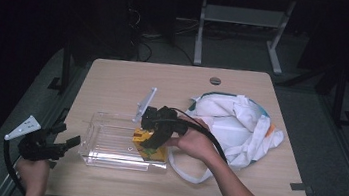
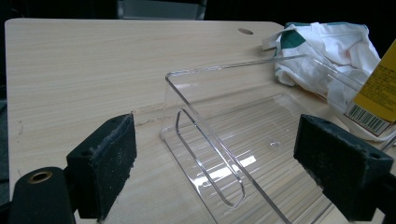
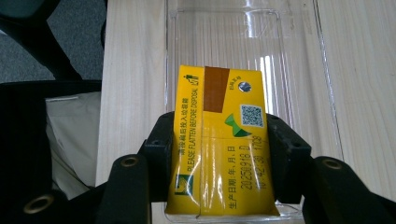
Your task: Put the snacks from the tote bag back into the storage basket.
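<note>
A light wooden table with rounded corners (image 1: pixel 114 78) takes up the middle of the high view. On it, right of centre, lies one crumpled white cloth bag with teal trim (image 1: pixel 237 126), and just left of centre sits one clear plastic rectangular bin (image 1: pixel 106 145), its near end toward the lower left of the frame. One small yellow drink carton with printed text and a brown patch (image 3: pixel 219 140) is held over the bin's right end. In the right gripper view it stands between the jaws with the bin's ribbed floor behind it.

The right gripper (image 1: pixel 158 129) has its jaws clenched on the carton's two narrow sides. The left gripper (image 1: pixel 48 145) hangs off the table's lower left edge, apart from the bin. In the left gripper view its pads (image 2: pixel 105 165) stand wide apart with nothing between them, so it is released.

As I judge it, the carton is going into the bin, and the risks are few. The soft carton could buckle or leak under a hard squeeze. It could catch the bin's thin wall on the way down and shove the light bin along the table (nothing steadies it, as the left gripper is clear of it). Released from too high, it could tip onto its side.

Count: one table, one bag, one bin, one carton, two grippers.
</note>
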Available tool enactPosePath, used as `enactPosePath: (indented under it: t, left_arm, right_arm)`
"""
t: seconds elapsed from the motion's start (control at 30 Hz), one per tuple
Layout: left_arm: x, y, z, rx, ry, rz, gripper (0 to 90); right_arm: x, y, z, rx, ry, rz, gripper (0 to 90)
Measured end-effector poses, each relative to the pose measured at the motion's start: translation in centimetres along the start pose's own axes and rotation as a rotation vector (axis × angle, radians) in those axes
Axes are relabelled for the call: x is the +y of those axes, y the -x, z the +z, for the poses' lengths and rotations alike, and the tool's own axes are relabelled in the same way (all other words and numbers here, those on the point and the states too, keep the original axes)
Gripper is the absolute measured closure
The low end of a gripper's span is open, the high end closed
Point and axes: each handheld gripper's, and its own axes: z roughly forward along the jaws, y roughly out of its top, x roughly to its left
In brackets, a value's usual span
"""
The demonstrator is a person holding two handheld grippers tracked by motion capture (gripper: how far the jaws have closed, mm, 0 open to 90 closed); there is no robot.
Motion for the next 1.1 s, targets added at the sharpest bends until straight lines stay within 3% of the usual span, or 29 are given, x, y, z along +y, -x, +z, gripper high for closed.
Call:
enactPosePath:
  t: [0.57, 1.1]
  left_arm:
    - [0.0, -0.1, 0.0, 0.002, 0.001, -0.001, 12.7]
    - [0.0, -0.1, -0.1, 0.001, -0.006, 0.006, 12.7]
  right_arm:
    - [-0.8, 0.3, 1.5, 0.008, -0.008, 0.022, 50.9]
    - [-1.1, 0.3, 3.2, 0.023, -0.043, 0.003, 50.9]
